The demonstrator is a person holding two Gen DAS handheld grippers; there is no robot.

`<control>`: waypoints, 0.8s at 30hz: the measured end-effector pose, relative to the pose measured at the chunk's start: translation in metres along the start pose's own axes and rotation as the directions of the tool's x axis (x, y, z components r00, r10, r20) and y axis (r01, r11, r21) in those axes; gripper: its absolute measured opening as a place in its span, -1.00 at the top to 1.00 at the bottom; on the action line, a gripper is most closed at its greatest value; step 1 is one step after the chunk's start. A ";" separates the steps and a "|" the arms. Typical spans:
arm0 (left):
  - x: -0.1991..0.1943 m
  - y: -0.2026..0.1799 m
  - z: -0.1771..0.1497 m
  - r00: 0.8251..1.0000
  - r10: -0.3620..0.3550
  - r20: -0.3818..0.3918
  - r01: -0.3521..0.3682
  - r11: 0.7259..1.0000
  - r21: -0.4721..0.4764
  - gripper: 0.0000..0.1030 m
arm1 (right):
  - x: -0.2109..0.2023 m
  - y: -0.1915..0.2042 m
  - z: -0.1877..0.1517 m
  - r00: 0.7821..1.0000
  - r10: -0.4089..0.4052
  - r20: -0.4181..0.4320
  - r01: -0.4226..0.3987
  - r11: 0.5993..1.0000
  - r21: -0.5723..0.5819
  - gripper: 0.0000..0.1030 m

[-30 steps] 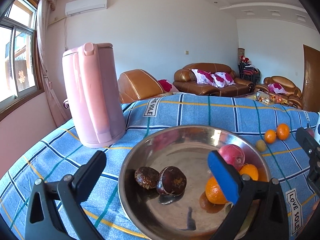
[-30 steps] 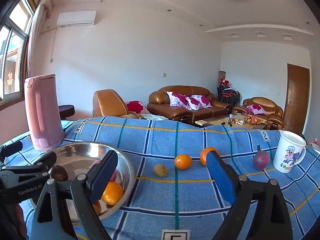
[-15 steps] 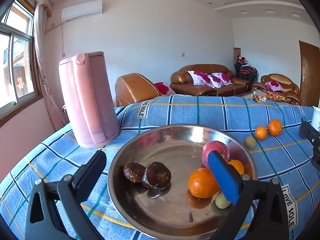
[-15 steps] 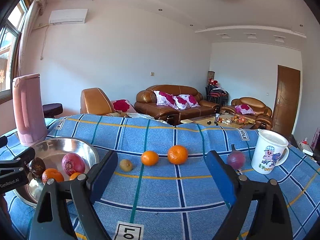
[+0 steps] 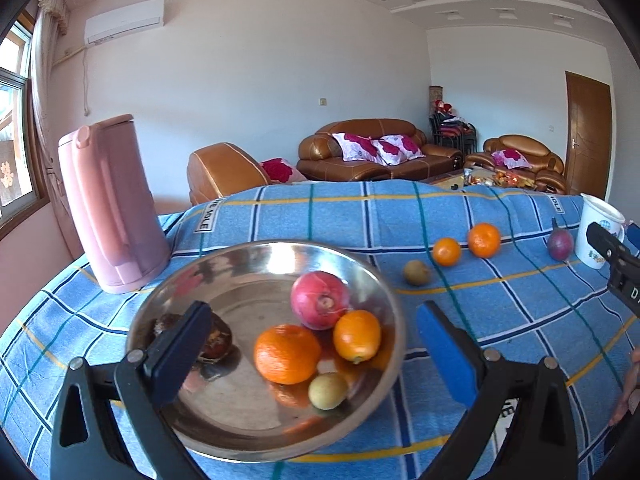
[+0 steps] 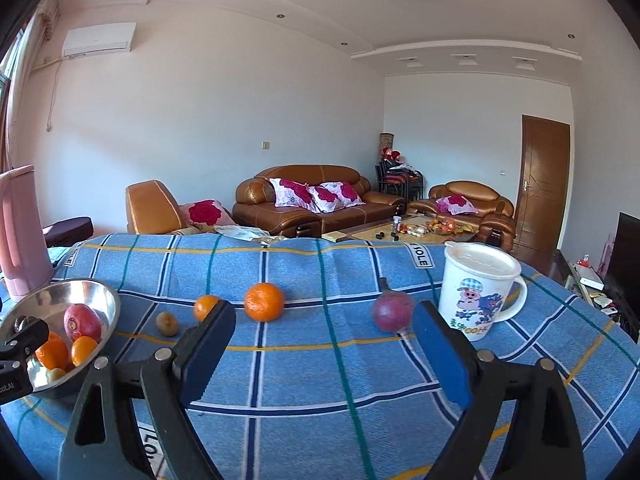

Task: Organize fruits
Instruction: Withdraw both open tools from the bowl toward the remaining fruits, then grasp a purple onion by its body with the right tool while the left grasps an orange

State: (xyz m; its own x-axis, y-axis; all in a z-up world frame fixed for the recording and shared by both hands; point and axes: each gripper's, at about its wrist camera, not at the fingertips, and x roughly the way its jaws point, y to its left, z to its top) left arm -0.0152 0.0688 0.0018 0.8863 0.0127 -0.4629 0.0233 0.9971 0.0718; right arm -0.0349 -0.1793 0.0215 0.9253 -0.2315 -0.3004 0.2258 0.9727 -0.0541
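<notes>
Blue-padded left gripper spread wide, holding nothing, over steel bowl. Bowl holds 6 fruits: 2 oranges, 1 red fruit, 1 small green fruit, 2 dark brown ones partly hidden by a finger. Right gripper also wide open, empty, above blue plaid cloth. 4 loose fruits on cloth: 2 oranges, 1 kiwi-like fruit, 1 purple fruit just beside 1 mug. 1 pink kettle behind bowl.

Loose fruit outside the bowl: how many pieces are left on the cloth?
4: a small brownish fruit, a small orange beside it, a bigger orange further right, and a purple fruit next to the mug. None looks hidden.
</notes>
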 end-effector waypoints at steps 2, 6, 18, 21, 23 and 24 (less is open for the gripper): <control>0.001 -0.013 0.001 1.000 -0.020 -0.004 0.020 1.000 0.014 -1.00 | 0.001 -0.013 0.000 1.000 -0.019 -0.005 0.019 1.000 0.004 -0.77; 0.007 -0.040 0.006 0.998 -0.065 -0.025 0.066 0.997 0.028 -1.00 | 0.009 -0.038 0.000 0.998 -0.039 -0.042 0.039 0.999 0.019 -0.77; 0.043 -0.112 0.032 0.986 -0.127 -0.106 0.129 0.991 0.017 -1.00 | 0.063 -0.060 0.002 0.975 -0.025 -0.222 0.030 0.999 0.017 -0.77; 0.054 -0.117 0.037 0.985 -0.126 -0.120 0.125 0.992 -0.010 -1.00 | 0.088 -0.057 0.006 0.965 -0.021 -0.262 0.022 1.000 0.003 -0.77; 0.060 -0.120 0.039 0.985 -0.125 -0.122 0.124 0.992 -0.014 -1.00 | 0.109 -0.054 0.006 0.950 -0.013 -0.311 0.011 1.000 -0.007 -0.77; 0.062 -0.121 0.040 0.985 -0.121 -0.121 0.120 0.993 -0.016 -1.00 | 0.120 -0.053 0.006 0.940 -0.027 -0.341 0.021 1.000 -0.020 -0.77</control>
State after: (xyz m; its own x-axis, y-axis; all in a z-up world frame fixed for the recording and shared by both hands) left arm 0.0552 -0.0539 -0.0005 0.8145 -0.0996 -0.5716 0.1223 0.9925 0.0013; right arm 0.0656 -0.2590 -0.0061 0.7596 -0.2377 -0.6054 0.2393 0.9677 -0.0797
